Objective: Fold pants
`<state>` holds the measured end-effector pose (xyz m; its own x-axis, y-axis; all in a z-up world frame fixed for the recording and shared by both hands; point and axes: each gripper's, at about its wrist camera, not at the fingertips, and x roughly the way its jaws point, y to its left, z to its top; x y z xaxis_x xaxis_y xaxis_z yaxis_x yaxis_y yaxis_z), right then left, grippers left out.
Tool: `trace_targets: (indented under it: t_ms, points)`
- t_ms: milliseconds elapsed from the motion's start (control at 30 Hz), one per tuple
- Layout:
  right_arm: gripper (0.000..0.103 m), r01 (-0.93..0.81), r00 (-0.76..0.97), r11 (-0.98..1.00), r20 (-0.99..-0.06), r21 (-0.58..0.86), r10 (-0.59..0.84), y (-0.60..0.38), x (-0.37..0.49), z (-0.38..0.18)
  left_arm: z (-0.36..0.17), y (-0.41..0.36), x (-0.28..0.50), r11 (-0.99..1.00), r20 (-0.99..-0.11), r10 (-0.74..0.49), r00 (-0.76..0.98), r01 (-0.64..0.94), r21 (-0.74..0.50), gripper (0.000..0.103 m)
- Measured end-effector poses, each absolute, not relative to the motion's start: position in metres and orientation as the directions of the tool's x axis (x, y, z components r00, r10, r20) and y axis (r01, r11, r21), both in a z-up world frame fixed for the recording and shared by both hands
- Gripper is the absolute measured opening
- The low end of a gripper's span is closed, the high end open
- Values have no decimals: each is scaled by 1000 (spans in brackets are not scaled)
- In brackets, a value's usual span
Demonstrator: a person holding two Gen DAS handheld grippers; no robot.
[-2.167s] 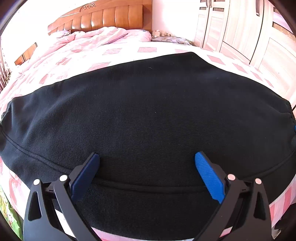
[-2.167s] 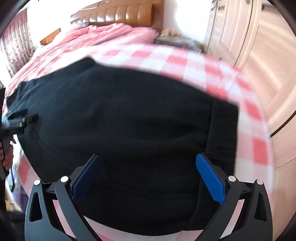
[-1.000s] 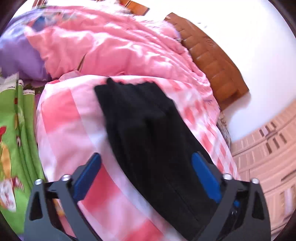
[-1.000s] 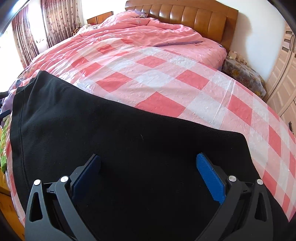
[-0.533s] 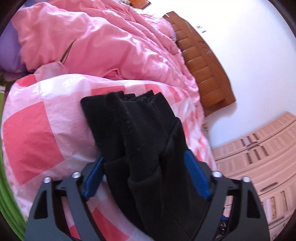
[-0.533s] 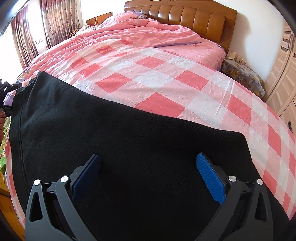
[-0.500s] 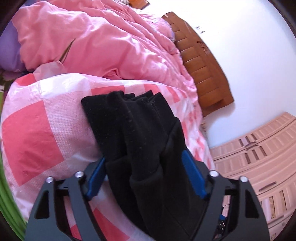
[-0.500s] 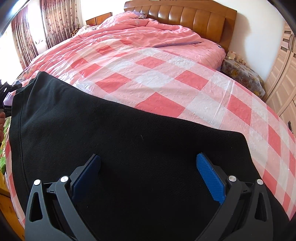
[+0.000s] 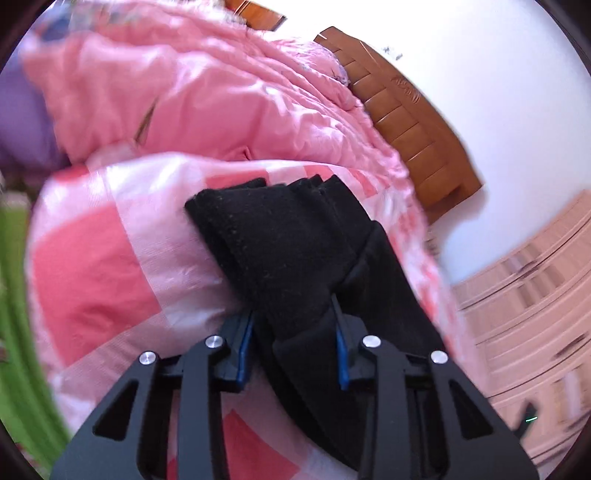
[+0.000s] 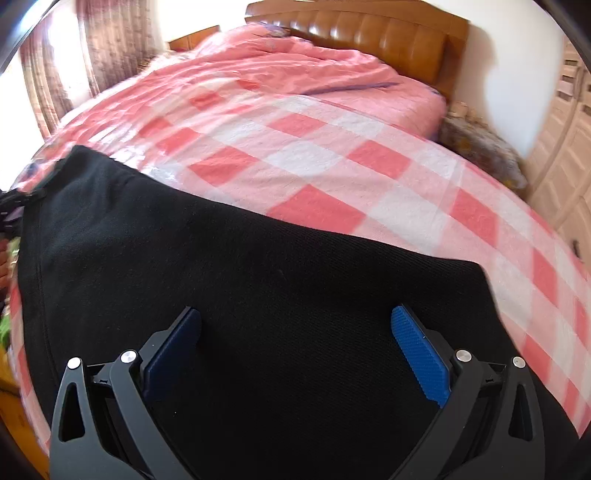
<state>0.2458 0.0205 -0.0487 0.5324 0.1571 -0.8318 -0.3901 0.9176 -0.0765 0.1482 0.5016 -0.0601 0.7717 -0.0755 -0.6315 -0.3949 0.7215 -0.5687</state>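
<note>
Black pants (image 10: 258, 314) lie flat on checked bed (image 10: 332, 155), near edge. Left hand-held gripper (image 9: 293, 332) has just been closing, now pinches bunched pants end, probably for folding over. Right hand-held gripper (image 10: 295, 350) wide, empty, above middle of pants.

A pink-checked bed cover (image 10: 332, 155), rumpled pink quilt (image 9: 207, 92), wooden headboard (image 10: 369, 33) and cream wardrobe (image 9: 535, 295) are seen.
</note>
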Motion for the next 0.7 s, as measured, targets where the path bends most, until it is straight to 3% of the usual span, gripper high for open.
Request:
trace_targets:
  t_ms: [67,167,333,433,567,700]
  points:
    - [99,-477,539,877,-806,-53,244,51,225,-31,-43,484,153,794,-666,27,745,-421,-439,34]
    - [99,-618,563,773,-768,-146,306,114,189,-17,-26,467,160,838,-675,120,728,-439,-325,34]
    - [99,-673,485,723,-831,-155,273,174,193,-47,-9,459,166,849,-661,146,736,-436,-298,34]
    - [99,-659,393,752,-857,-10,333,163,209,-61,10,449,159,869,-630,161,759,-412,-274,34]
    - [99,-669,398,744,-848,-7,351,156,203,-52,49,412,149,915,-544,159,824,-329,-231,33]
    - [99,-541,414,796,-737,273,534,90,207,-22,89,336,135,980,-438,133,889,-182,-73,33]
